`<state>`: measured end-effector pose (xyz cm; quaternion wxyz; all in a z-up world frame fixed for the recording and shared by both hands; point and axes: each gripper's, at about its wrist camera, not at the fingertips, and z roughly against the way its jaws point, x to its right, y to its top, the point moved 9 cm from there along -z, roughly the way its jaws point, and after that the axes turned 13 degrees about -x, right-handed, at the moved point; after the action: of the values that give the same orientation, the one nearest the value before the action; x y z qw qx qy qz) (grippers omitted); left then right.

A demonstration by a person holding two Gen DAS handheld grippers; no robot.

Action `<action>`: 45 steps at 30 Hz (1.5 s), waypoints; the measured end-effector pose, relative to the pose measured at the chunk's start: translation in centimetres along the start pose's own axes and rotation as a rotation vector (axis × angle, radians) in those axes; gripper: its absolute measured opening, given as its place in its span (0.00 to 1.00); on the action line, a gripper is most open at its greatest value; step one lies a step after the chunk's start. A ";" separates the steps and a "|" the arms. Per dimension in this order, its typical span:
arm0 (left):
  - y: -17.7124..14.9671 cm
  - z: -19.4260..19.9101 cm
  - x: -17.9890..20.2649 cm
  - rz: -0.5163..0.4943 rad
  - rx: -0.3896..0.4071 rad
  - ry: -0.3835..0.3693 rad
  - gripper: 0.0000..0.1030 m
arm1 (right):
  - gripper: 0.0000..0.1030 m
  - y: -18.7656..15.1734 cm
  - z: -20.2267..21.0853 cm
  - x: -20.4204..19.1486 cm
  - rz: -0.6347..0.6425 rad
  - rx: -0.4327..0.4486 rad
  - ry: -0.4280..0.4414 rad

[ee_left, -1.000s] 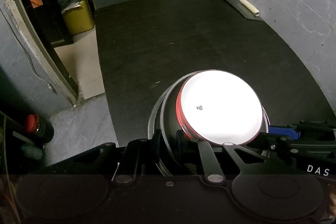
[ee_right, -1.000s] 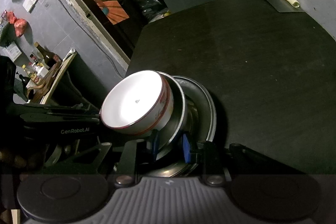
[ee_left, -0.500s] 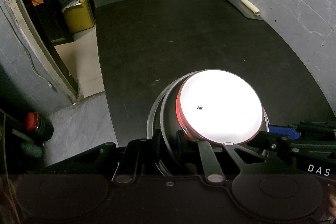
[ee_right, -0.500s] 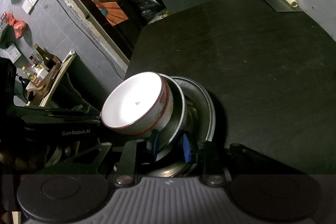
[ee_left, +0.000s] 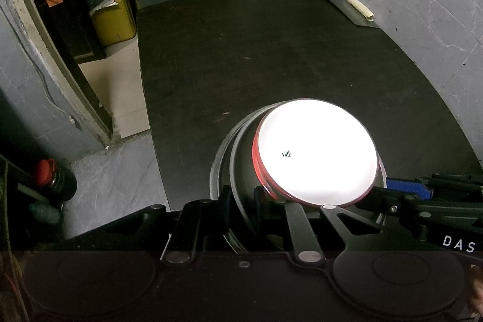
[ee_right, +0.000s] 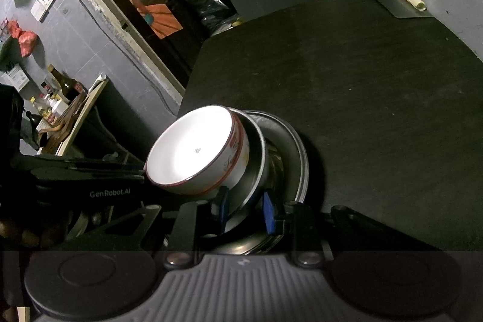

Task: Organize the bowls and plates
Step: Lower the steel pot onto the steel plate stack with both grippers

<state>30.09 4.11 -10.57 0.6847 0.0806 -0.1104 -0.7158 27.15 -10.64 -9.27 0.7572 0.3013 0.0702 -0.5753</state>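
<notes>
A white bowl (ee_left: 317, 153) (ee_right: 193, 150) with a red rim sits tilted inside a steel bowl (ee_left: 241, 159) (ee_right: 256, 159). Both rest on a steel plate (ee_left: 217, 168) (ee_right: 297, 159) at the near left of the black table (ee_left: 271, 50). My left gripper (ee_left: 241, 198) is shut on the steel bowl's rim, one finger outside and one inside. On the opposite side, my right gripper (ee_right: 246, 210) has its blue pads closed on the same bowl's rim. In the left wrist view one blue pad (ee_left: 404, 189) shows at the right.
The table's left edge runs close beside the stack, with bare floor below. A flat metal scraper with a cream roll (ee_left: 359, 8) lies at the far right corner. A yellow container (ee_left: 113, 20) and a red-capped bottle (ee_left: 51, 180) stand on the floor to the left.
</notes>
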 end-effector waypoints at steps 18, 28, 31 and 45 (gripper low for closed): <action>-0.2 0.0 0.2 0.002 -0.003 0.012 0.16 | 0.28 -0.2 0.3 -0.1 -0.005 0.014 -0.011; -0.3 0.4 0.6 -0.011 0.003 0.049 0.18 | 0.29 -0.3 0.6 -0.4 -0.001 0.022 -0.011; -0.3 0.5 0.6 -0.009 0.006 0.053 0.18 | 0.29 -0.3 0.6 -0.4 -0.001 0.023 -0.012; -0.3 0.8 0.1 0.007 0.012 0.076 0.32 | 0.31 -0.4 0.7 -0.4 -0.002 0.024 -0.013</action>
<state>29.64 4.10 -9.90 0.6903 0.1113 -0.0888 -0.7093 26.51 -10.68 -8.66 0.7533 0.3064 0.0589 -0.5789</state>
